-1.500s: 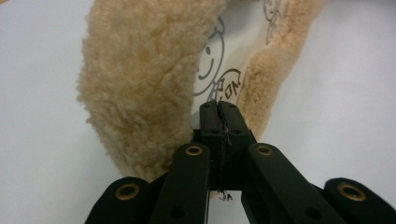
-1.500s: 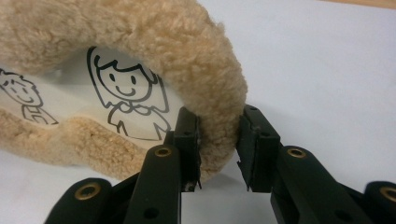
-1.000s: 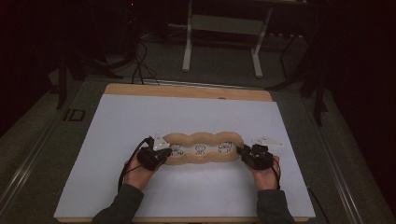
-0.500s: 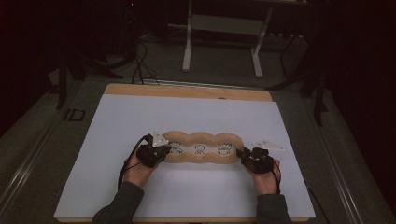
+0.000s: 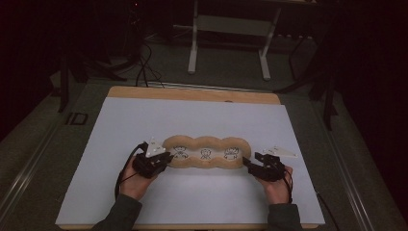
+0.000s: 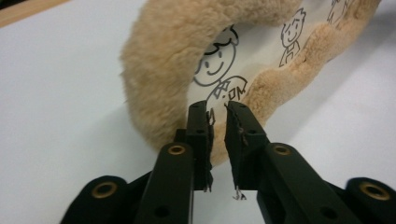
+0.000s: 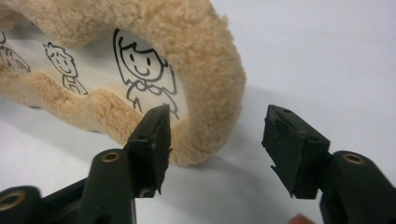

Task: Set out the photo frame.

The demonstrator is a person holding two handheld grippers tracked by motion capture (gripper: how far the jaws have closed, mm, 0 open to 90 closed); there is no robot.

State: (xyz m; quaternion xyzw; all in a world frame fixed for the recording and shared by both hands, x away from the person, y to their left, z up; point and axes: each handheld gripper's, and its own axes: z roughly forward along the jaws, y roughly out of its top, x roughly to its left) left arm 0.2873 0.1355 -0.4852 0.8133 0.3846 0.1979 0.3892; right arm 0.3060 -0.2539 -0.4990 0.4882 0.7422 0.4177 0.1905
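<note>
A long tan plush cushion [image 5: 204, 154] with three cartoon children drawn on its pale middle lies flat on the white sheet [image 5: 192, 120]. My left gripper [image 5: 166, 158] is at its left end. In the left gripper view the jaws [image 6: 218, 106] have just been opening and stand a little apart over the fuzzy rim [image 6: 159, 60], not pressing it. My right gripper [image 5: 248, 162] is at the right end. Its jaws [image 7: 218, 109] have just been opening and stand wide, with the plush rim [image 7: 205, 51] just beyond the tips and untouched.
The sheet covers a wooden tabletop [image 5: 192, 94] with bare room on every side of the cushion. Beyond the far edge are a white metal stand [image 5: 228, 38] and floor cables [image 5: 144, 67]. The person's hands and sleeves come in at the near edge.
Both grippers' jaws have parted and let go of the cushion's ends. The hands have stayed nearly where they were, and the cushion lies in the same spot.
</note>
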